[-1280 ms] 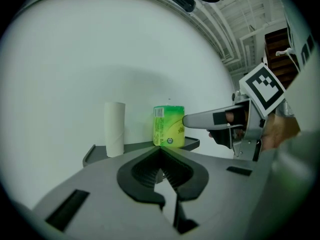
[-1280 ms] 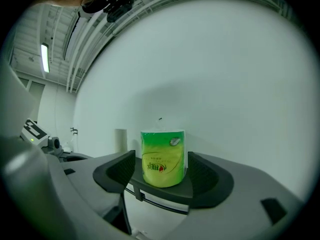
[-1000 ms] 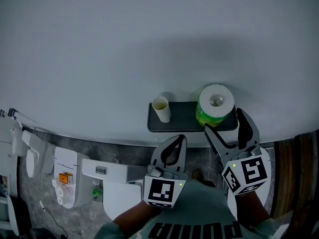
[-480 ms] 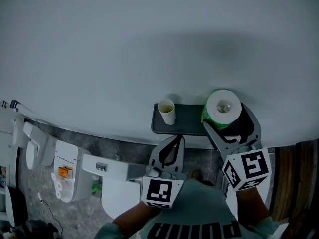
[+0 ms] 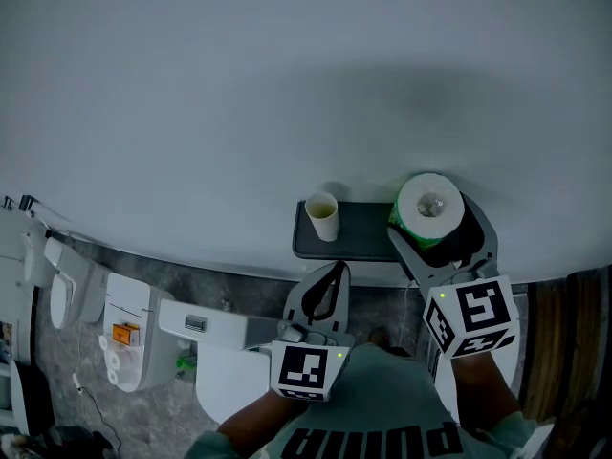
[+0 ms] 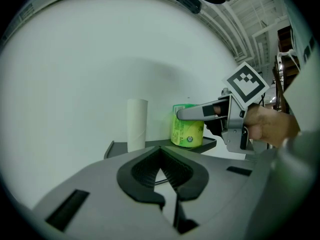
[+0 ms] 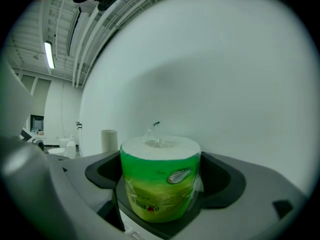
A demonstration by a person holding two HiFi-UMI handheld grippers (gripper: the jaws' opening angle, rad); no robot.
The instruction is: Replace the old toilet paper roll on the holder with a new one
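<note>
The new toilet paper roll [image 5: 430, 208] was a squat cylinder in glossy green plastic wrap, crinkled and twisted to a tuft over its white top, and it stood upright at the 3 o'clock end of the dark, flat counter [image 5: 368, 229] fixed to the plain white wall. Your right gripper [image 5: 435, 229] straddled it with jaws spread wide, one smooth grey jaw at the roll's 9 o'clock and one at its 3 o'clock. In the right gripper view the roll [image 7: 160, 176] filled the space between the dark ribbed pads, and its base was cut off by the lower jaw, so you could not tell whether the pads pressed the wrap. At the counter's 9 o'clock end stood the bare cardboard tube [image 5: 323, 215], matte, pale and upright, well apart from the roll. Your left gripper [image 5: 325, 290] hung at the counter's 6 o'clock, jaws drawn together on nothing. A white toilet [image 5: 143, 338] lay at 8 o'clock, partly cropped.
</note>
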